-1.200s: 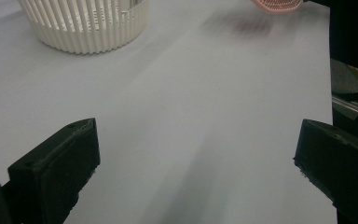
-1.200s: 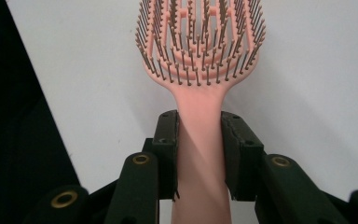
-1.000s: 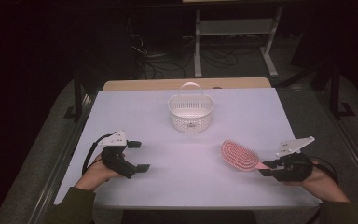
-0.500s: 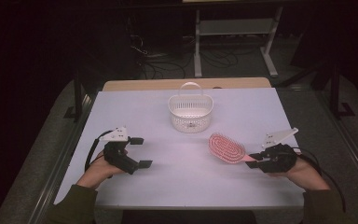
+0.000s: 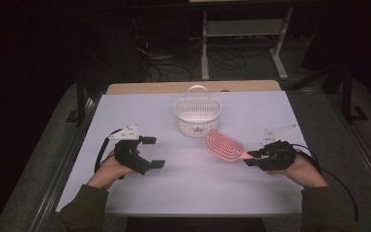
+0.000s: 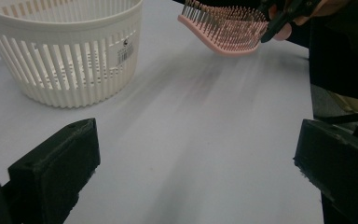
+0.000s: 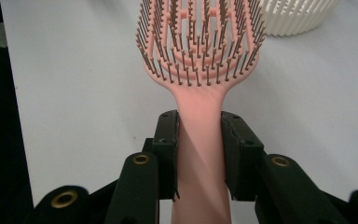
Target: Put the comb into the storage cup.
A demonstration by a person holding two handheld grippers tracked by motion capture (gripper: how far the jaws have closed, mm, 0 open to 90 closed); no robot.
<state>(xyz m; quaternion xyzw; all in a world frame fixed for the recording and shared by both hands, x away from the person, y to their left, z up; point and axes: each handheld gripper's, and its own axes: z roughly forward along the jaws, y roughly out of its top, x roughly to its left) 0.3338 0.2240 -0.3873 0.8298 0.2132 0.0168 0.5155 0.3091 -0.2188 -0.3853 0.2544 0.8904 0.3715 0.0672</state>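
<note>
A pink hairbrush (image 5: 223,145) hangs above the white table, bristles up, its head just right of the white slatted basket (image 5: 197,116). My right gripper (image 5: 252,158) is shut on the brush's handle (image 7: 199,140), with one jaw on each side of it. The brush head (image 6: 223,29) is off the table in the left gripper view, to the right of the basket (image 6: 65,51). My left gripper (image 5: 153,152) rests at the table's left, jaws wide open with nothing between them.
The white table (image 5: 193,193) has free room in the middle and front. A wooden strip (image 5: 193,87) runs along its far edge. Beyond the table stand a metal frame (image 5: 241,29) and loose cables on a dark floor.
My right gripper has carried the hairbrush to the left and away from me, from the right side of the table to beside the basket. The left gripper has barely moved.
</note>
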